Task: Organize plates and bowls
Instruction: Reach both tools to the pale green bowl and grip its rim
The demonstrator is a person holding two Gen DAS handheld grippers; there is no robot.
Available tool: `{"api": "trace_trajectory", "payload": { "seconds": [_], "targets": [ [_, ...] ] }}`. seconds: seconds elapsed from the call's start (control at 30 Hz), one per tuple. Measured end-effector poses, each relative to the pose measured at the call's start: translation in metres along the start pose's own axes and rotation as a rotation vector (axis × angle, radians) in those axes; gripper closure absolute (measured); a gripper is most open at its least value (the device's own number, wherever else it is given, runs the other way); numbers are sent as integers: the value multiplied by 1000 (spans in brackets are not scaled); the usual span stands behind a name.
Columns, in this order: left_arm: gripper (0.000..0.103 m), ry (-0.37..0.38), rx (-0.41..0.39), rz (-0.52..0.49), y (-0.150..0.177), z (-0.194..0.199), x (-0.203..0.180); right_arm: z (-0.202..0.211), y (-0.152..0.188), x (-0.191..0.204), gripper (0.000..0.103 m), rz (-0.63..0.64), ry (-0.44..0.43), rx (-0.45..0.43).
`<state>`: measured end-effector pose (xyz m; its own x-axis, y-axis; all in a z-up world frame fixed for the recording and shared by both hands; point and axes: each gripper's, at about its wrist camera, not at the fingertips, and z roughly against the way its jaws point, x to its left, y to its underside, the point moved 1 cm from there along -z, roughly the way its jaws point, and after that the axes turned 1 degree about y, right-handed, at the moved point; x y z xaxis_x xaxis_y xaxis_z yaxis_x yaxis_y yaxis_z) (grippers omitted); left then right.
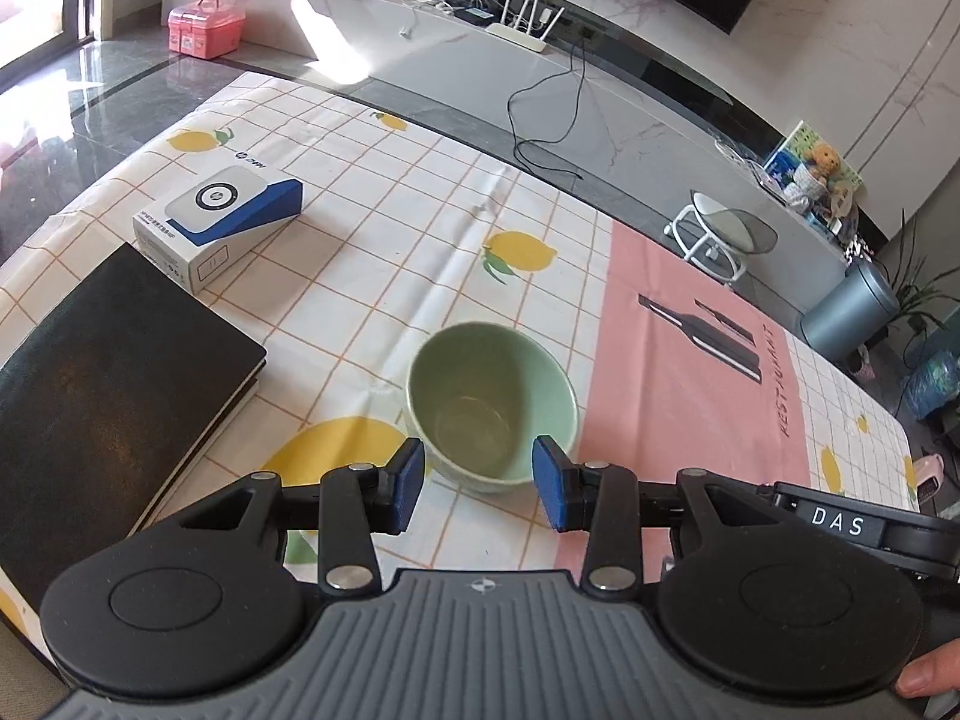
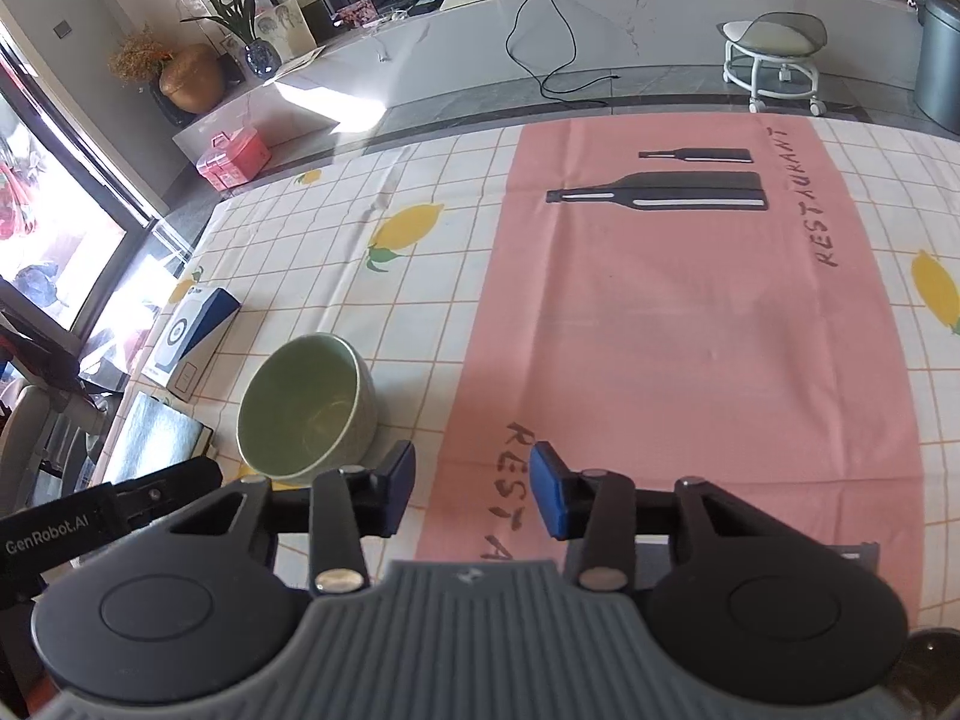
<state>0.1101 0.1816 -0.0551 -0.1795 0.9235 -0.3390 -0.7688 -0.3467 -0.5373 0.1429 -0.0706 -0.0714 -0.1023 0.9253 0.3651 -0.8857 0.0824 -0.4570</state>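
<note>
A pale green bowl [image 1: 492, 402] stands empty and upright on the lemon-print tablecloth [image 1: 390, 252]. My left gripper [image 1: 480, 483] hovers just in front of it, tilted down. Its blue pads [image 1: 408, 483] stand apart on either side of the bowl's near wall and do not press on it. In the right wrist view the same bowl [image 2: 306, 408] lies to the left of my right gripper [image 2: 474, 489]. That gripper is open over the pink placemat [image 2: 690, 330] with nothing between its fingers. No plate shows in either view.
A white and blue box [image 1: 216, 222] and a black notebook [image 1: 108, 390] lie on the table left of the bowl. The left gripper's body [image 2: 120, 510] sits close beside the right one. Beyond the far table edge are a stool [image 2: 774, 54] and a grey bin [image 2: 939, 60].
</note>
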Motion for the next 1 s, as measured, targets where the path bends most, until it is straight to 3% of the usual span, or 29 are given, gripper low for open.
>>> {"api": "trace_trajectory", "payload": {
  "seconds": [0.17,0.47,0.63,0.83,1.0],
  "targets": [
    [58,1,-4,80,-13,-22,20,-25,-9,16,63,-30,-49,10],
    [64,-17,55,73,-20,-59,27,-67,-15,48,68,-21,-25,51],
    [82,-53,115,41,-22,-77,24,-83,-19,59,80,20,23,77],
    [96,-93,118,10,-24,-80,22,-94,-20,63,94,41,26,101],
    [96,-108,124,-10,-26,-82,19,-96,-19,66,96,53,38,96]
  ]
}}
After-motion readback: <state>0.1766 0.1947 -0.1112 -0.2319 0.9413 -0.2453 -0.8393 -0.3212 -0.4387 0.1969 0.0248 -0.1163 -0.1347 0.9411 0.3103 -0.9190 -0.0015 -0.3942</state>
